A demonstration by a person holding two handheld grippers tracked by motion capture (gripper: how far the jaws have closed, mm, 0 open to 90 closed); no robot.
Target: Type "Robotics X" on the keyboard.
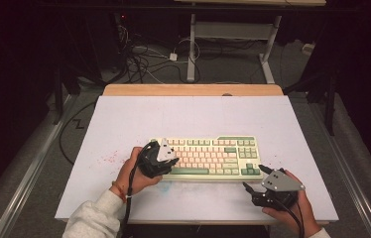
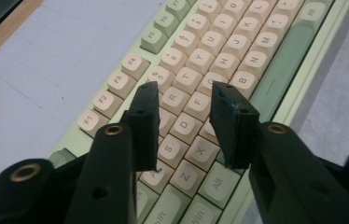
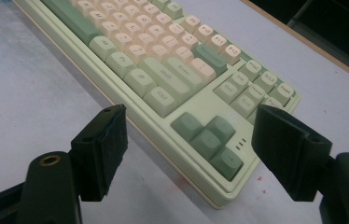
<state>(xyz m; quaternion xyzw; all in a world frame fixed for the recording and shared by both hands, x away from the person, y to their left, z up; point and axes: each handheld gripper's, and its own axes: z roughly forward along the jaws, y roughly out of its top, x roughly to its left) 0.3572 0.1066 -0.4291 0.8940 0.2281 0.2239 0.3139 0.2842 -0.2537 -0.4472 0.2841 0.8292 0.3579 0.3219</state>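
Note:
A pale green keyboard point(image 1: 208, 156) with cream and green keys lies on the white table top point(image 1: 139, 119), near its front. My left gripper point(image 1: 173, 161) is over the keyboard's left end. In the left gripper view its jaws point(image 2: 184, 88) stand apart above the letter keys point(image 2: 219, 42), with nothing between them. My right gripper point(image 1: 253, 177) rests on the table just in front of the keyboard's right front corner. In the right gripper view its jaws point(image 3: 190, 112) stand wide open, with the green arrow keys point(image 3: 207, 137) ahead between them and untouched.
A wooden strip point(image 1: 193, 89) borders the table's far edge. Faint red specks point(image 1: 109, 158) mark the surface left of the keyboard. Beyond the table, cables point(image 1: 144, 59) lie on the floor by another desk's white legs point(image 1: 191, 49). Bare table surface stretches behind the keyboard.

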